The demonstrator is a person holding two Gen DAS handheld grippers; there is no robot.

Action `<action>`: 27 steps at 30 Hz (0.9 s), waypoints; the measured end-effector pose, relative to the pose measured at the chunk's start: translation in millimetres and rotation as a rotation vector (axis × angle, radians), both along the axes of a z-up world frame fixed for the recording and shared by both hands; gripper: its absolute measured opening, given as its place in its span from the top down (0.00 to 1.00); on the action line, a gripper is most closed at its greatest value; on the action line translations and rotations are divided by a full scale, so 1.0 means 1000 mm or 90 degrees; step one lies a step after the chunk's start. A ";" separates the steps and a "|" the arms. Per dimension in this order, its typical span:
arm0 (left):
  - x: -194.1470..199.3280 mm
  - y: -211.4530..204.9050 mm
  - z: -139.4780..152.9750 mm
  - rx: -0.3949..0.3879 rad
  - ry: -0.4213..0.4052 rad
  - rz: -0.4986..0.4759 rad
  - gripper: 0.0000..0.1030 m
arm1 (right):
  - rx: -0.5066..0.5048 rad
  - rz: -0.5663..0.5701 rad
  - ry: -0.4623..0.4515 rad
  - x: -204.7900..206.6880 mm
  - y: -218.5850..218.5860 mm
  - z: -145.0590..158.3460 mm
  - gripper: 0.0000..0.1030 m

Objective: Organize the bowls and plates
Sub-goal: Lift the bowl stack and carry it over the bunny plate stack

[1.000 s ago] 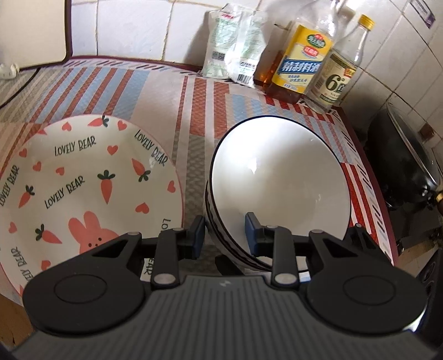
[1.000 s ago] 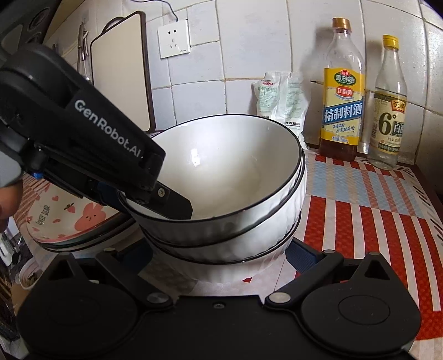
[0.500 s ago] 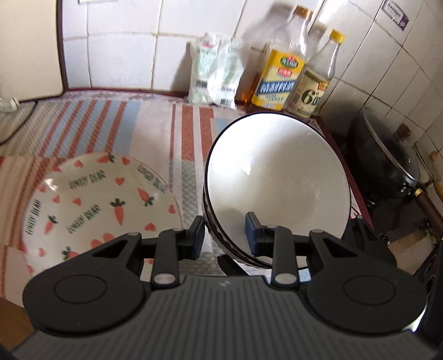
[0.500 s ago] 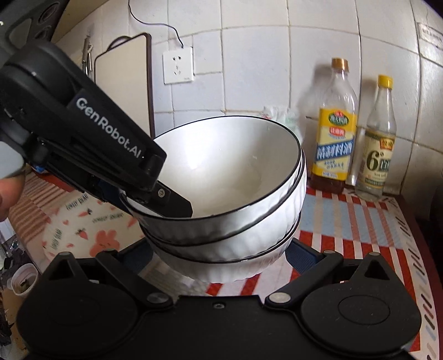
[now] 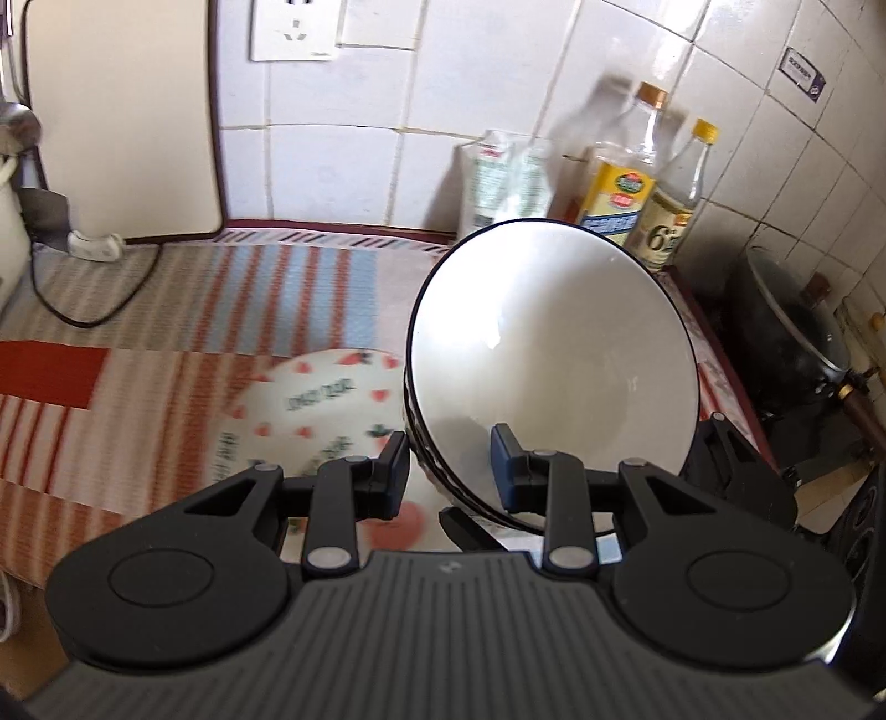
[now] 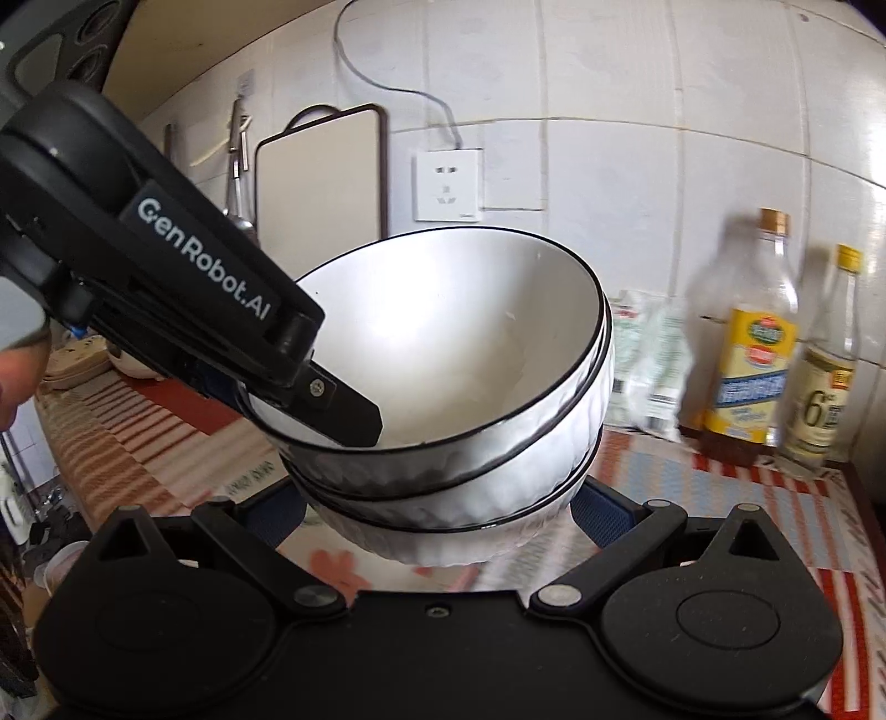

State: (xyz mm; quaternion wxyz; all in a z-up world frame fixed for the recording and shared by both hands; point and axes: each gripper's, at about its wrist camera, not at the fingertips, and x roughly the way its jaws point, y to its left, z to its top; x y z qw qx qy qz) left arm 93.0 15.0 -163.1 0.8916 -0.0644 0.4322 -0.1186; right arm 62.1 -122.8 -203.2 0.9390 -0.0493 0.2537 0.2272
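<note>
A stack of white bowls with black rims (image 5: 554, 354) (image 6: 459, 354) hangs in the air above the counter. My left gripper (image 5: 451, 473) is shut on the stack's near rim, one finger inside the top bowl and one outside. In the right wrist view the left gripper (image 6: 343, 410) reaches in from the left. My right gripper (image 6: 440, 515) is shut on the bottom bowl, with a blue pad against each side. Below lies a blurred plate with carrots and hearts (image 5: 310, 421) on the striped mat.
Two bottles (image 6: 758, 338) and white packets (image 6: 653, 365) stand at the back wall. A cutting board (image 5: 122, 116) leans beside a wall socket (image 5: 293, 27), with a cable and power strip (image 5: 94, 243) below. A dark wok (image 5: 797, 332) sits off the counter's right end.
Both grippers have risen with the stack of bowls held between them. The plate and mat have dropped further below, and the wall socket has come into view.
</note>
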 end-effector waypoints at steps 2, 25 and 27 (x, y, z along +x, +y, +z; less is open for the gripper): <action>0.001 0.014 0.000 0.008 0.002 -0.004 0.72 | 0.008 0.000 -0.001 0.000 0.013 -0.001 0.00; 0.053 0.073 -0.060 -0.012 0.105 -0.138 0.72 | -0.019 -0.088 0.070 0.014 0.084 -0.051 0.00; 0.056 0.072 -0.063 -0.009 0.110 -0.149 0.72 | -0.023 -0.101 0.074 0.013 0.085 -0.053 0.00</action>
